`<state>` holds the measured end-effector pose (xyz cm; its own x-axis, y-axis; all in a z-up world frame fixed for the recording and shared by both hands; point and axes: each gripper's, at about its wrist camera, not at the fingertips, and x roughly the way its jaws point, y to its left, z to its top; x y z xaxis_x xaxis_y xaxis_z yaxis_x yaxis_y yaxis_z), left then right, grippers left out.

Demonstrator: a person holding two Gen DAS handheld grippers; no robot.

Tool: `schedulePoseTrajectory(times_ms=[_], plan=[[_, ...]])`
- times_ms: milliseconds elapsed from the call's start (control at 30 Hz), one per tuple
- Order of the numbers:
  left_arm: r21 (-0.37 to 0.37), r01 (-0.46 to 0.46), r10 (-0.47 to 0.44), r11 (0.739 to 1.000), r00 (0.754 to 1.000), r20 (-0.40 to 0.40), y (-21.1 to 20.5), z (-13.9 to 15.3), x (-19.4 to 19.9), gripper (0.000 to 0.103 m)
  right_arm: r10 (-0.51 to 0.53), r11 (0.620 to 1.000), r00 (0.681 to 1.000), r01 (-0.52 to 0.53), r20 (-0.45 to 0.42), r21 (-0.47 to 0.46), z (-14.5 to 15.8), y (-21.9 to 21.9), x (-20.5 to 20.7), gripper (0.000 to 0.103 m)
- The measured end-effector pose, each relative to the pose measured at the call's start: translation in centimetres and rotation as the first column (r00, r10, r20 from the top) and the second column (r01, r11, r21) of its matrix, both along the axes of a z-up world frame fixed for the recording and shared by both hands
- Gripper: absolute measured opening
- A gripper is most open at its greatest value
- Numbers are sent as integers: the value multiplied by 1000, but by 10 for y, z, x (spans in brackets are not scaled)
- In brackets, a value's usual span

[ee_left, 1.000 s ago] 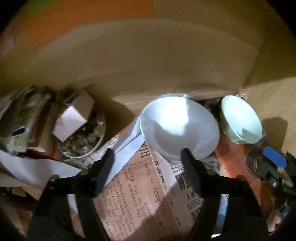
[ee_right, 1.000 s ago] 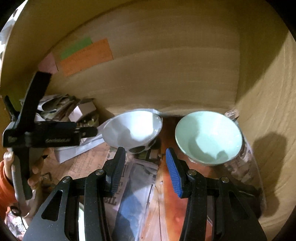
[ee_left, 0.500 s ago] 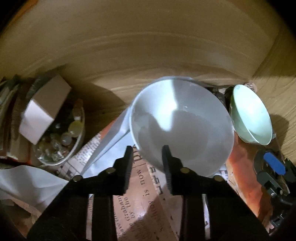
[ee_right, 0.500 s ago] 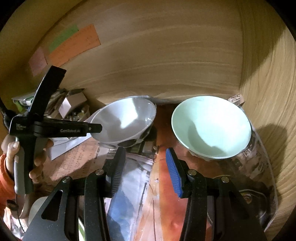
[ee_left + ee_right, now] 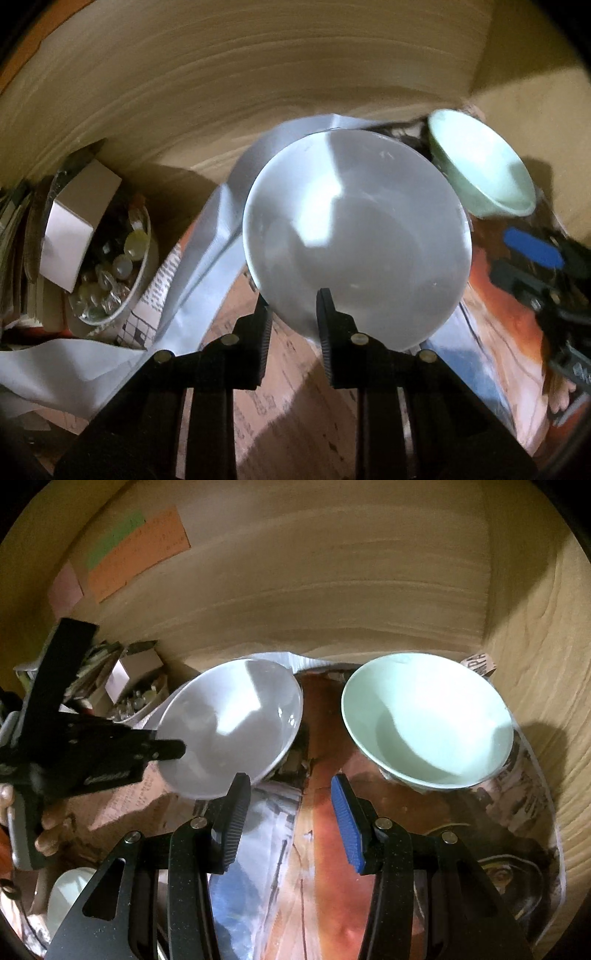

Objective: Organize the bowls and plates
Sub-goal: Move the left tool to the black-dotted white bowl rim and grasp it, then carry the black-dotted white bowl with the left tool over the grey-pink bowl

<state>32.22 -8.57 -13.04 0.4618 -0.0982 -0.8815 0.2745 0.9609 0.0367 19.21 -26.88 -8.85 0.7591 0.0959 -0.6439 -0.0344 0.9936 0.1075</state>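
A white bowl (image 5: 354, 240) sits tilted on the newspaper-lined shelf, with my left gripper (image 5: 293, 306) shut on its near rim, one finger inside and one outside. In the right wrist view the same white bowl (image 5: 229, 727) is at centre left, with the left gripper (image 5: 162, 747) clamped on its left edge by a hand. A pale green bowl (image 5: 424, 720) stands upright to its right, close to the side wall. My right gripper (image 5: 288, 805) hovers open over the newspaper in front of the gap between the two bowls, with nothing between its fingers. Its blue pad (image 5: 532, 247) also shows in the left wrist view, below the green bowl (image 5: 484, 177).
Wooden walls (image 5: 332, 590) close in the back and the right side. A small dish of glass beads with a cardboard box (image 5: 107, 266) stands at the left. Newspaper (image 5: 258, 849) covers the floor. Coloured paper notes (image 5: 136, 550) are stuck on the back wall. A white object (image 5: 70, 890) lies at the lower left.
My left gripper came down toward the white bowl and closed on its near rim, and the bowl now tilts. The right gripper edged nearer to the bowls, its jaws unchanged.
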Motion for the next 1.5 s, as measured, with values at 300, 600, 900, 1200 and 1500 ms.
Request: schedulePoseTrajectory(times_ms=[300,600,900,1200,1500], plan=[[19,104,-104,994,995,-8,-10,-1,-32,24,-4,1000,999,4,-33,0,-10,2,8,42],[22,138,-138,990,990,0,-10,1,-51,24,24,1000,996,-23,-87,19,-20,3,15,15],[-7,111,-111,994,994,-4,-7,5,-45,23,14,1000,998,-14,-64,-3,-12,7,7,14],[-47,88,-85,995,993,79,5,31,-70,23,25,999,999,-25,28,-24,18,25,-19,14],[-103,43,-22,994,980,199,32,63,-114,23,54,998,994,-51,97,-40,42,55,-53,14]])
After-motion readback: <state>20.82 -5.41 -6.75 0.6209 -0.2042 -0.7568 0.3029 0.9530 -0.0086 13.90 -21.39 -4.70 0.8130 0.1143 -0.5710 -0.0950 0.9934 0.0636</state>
